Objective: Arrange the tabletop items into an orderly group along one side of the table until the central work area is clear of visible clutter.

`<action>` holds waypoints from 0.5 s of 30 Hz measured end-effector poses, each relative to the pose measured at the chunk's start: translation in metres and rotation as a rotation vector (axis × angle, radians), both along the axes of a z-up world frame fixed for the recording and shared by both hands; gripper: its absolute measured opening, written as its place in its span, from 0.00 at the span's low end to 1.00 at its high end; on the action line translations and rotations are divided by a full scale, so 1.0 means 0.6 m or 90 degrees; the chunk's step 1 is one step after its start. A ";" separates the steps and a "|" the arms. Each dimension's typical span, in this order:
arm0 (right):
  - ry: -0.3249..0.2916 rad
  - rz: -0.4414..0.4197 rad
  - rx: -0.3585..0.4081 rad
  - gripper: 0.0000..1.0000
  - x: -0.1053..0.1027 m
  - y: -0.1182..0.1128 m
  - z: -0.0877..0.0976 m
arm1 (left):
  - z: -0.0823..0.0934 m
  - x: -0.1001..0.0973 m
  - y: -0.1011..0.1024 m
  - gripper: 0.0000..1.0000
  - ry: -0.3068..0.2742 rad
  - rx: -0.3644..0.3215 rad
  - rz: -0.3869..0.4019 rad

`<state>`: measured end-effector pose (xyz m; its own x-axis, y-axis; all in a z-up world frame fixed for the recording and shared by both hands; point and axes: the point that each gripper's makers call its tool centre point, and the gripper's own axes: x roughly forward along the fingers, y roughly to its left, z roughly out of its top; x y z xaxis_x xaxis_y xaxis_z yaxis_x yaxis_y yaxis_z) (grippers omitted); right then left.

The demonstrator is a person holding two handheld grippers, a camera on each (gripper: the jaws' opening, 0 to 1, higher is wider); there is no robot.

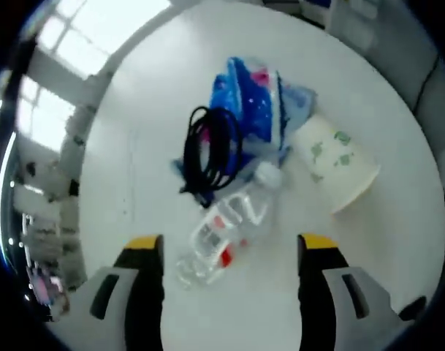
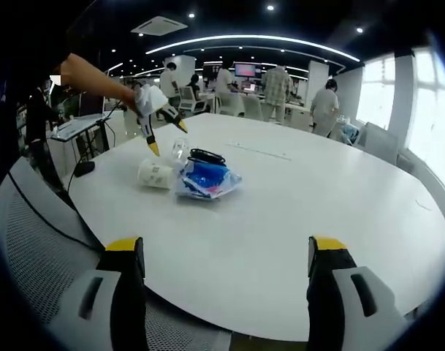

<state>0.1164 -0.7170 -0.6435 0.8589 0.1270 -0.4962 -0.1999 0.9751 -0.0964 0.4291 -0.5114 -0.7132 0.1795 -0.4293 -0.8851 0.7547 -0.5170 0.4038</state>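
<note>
- The worktop [image 2: 295, 212] is a large round white surface, bare apart from one cluster of things near the edge beside the mesh chair [image 2: 39, 248]
- Around the worktop is an open office: dark ceiling with a curved light strip, bright windows to one side, several people standing near far desks
- In the cluster, the blue plastic bag [image 1: 251, 99] is the largest item; the black coiled cable [image 1: 211, 150] lies against it, partly on its edge
- The paper cup [image 1: 335, 161] lies on its side just beside the blue plastic bag, printed in green
- The clear water bottle [image 1: 226, 234] lies on its side, cap end touching the black coiled cable and the blue plastic bag, base toward the left gripper [image 1: 229, 252]
- The left gripper hovers above the clear water bottle with its jaws spread wide and nothing between them; it is also seen over the cluster from the right gripper view
- The right gripper [image 2: 226, 256] is well away from the cluster, jaws apart and empty, over bare worktop
- The step in hand looks like taking the clear water bottle: lower with the jaws straddling its body across the narrow way, squeeze gently since thin plastic may buckle or roll, and keep clear of the black coiled cable so it is not dragged
</note>
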 end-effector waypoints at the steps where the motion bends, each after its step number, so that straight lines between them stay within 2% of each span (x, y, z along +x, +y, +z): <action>1: 0.000 0.000 0.001 0.92 0.000 0.000 0.000 | -0.002 0.002 0.000 0.71 -0.004 0.004 -0.005; 5: 0.001 0.003 0.001 0.93 0.000 0.001 0.000 | -0.012 0.002 -0.002 0.69 0.006 0.020 -0.010; 9: 0.005 0.005 -0.004 0.93 -0.001 0.001 -0.002 | -0.032 0.011 0.006 0.68 -0.005 0.065 -0.045; 15: 0.008 0.003 -0.004 0.92 -0.002 -0.001 -0.002 | -0.043 0.019 -0.001 0.63 -0.023 0.104 -0.095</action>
